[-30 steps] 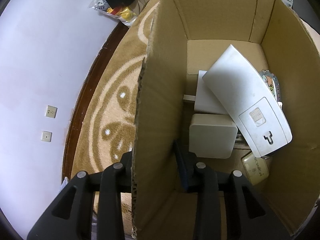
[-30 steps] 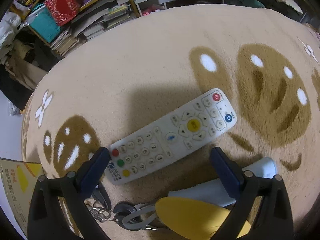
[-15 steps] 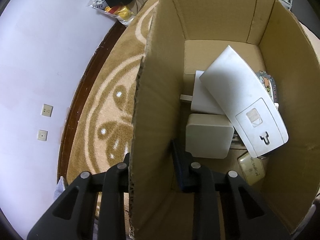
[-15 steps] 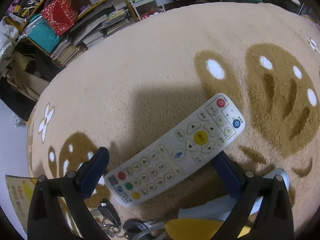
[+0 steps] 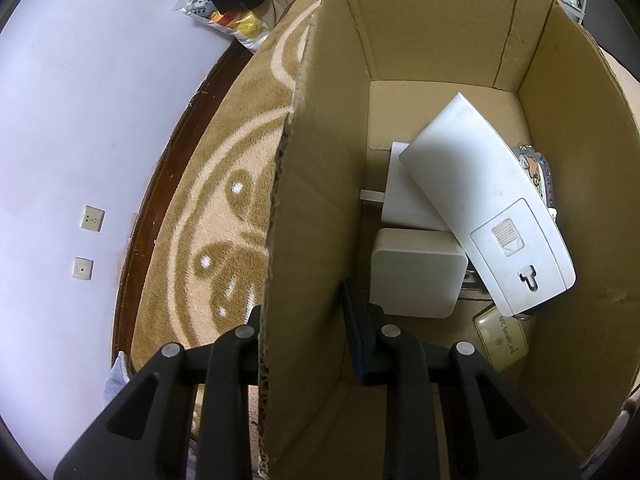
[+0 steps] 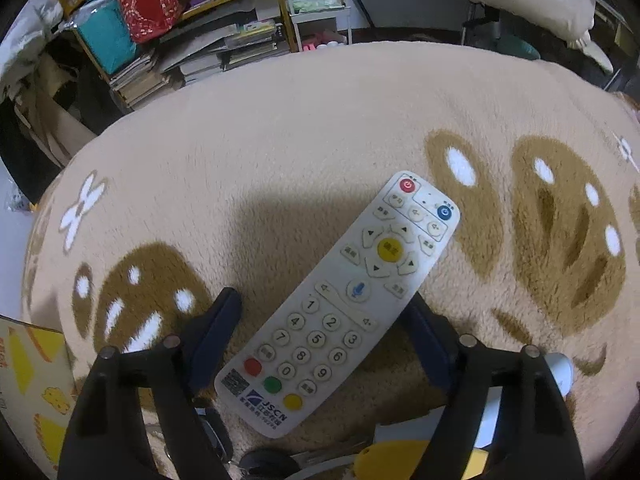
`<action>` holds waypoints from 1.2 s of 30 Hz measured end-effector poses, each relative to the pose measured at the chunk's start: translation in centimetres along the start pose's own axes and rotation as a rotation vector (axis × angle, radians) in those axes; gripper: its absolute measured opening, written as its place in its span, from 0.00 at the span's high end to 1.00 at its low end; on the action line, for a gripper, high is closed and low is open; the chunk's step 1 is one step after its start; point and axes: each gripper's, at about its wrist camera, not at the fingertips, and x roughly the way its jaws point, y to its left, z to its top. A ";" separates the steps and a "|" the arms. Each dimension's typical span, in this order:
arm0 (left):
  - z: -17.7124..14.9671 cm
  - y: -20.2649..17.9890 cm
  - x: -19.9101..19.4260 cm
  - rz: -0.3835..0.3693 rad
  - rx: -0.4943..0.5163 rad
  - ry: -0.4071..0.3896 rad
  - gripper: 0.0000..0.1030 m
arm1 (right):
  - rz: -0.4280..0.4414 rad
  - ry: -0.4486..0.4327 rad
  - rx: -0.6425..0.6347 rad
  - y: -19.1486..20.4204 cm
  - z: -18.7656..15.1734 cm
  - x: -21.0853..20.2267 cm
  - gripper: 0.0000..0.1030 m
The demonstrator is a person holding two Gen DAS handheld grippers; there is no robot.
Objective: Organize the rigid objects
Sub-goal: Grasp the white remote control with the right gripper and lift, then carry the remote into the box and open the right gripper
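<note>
In the left wrist view my left gripper (image 5: 306, 316) is shut on the near wall of an open cardboard box (image 5: 316, 208), one finger outside, one inside. The box holds a white remote lying face down (image 5: 492, 216), a white square block (image 5: 416, 272), a flat white piece (image 5: 404, 196) and a small NFC card case (image 5: 500, 340). In the right wrist view a white remote with coloured buttons (image 6: 344, 296) lies on the beige rug. My right gripper (image 6: 324, 316) is open, its fingers straddling the remote's lower half, apart from its sides.
The rug (image 6: 280, 160) has brown and white patterns. Keys (image 6: 224, 444), a yellow object (image 6: 400, 460) and a white object (image 6: 560, 372) lie near the right gripper. A yellow printed box (image 6: 28, 380) sits at left. Cluttered shelves (image 6: 224, 32) stand beyond the rug. A white wall (image 5: 80, 120) is left of the cardboard box.
My right gripper has moved forward over the remote, so the remote now lies between its fingers, and the fingers stand closer together. The left gripper and box have barely shifted.
</note>
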 end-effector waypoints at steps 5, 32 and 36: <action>0.0 0.2 0.2 0.004 0.002 -0.001 0.75 | 0.022 -0.016 -0.067 1.2 -0.2 -0.7 0.55; -0.1 0.2 0.4 -0.004 -0.006 0.001 0.75 | 0.382 -0.156 -0.276 10.0 -3.6 -10.8 0.58; -0.1 0.1 0.5 -0.003 -0.006 0.001 0.75 | 0.461 -0.171 -0.318 11.6 -4.7 -12.9 0.58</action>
